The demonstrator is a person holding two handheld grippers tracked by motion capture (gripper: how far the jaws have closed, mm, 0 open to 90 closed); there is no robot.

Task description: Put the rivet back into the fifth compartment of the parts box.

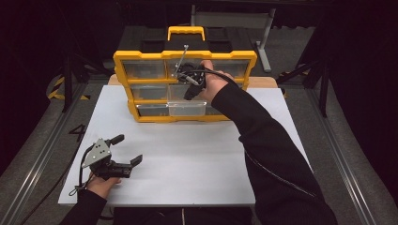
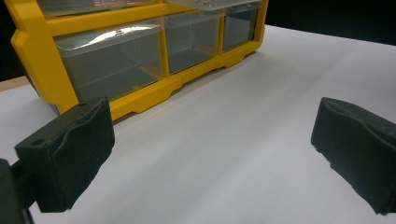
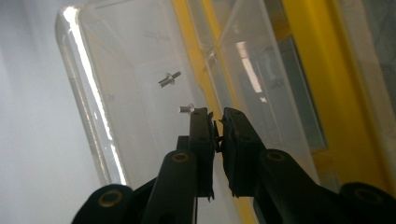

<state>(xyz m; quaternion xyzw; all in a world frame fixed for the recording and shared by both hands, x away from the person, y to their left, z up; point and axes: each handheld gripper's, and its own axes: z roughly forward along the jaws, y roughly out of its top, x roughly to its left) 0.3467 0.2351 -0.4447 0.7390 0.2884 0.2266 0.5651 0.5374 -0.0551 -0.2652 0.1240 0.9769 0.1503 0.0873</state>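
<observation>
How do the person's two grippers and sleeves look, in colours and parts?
Both sleeves are black. The left gripper is black, with a grey three-cornered plate, thick black jaw pads and a dark cable. The right gripper is black too, with brass-coloured pivot rings.

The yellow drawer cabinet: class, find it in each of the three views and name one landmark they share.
High view: yellow drawer cabinet at the table's far edge, top centre.
Left gripper view: upper left, beyond the left gripper.
Right gripper view: yellow frame at the right, past the right gripper.
Shared landmark: the clear drawers.
</observation>
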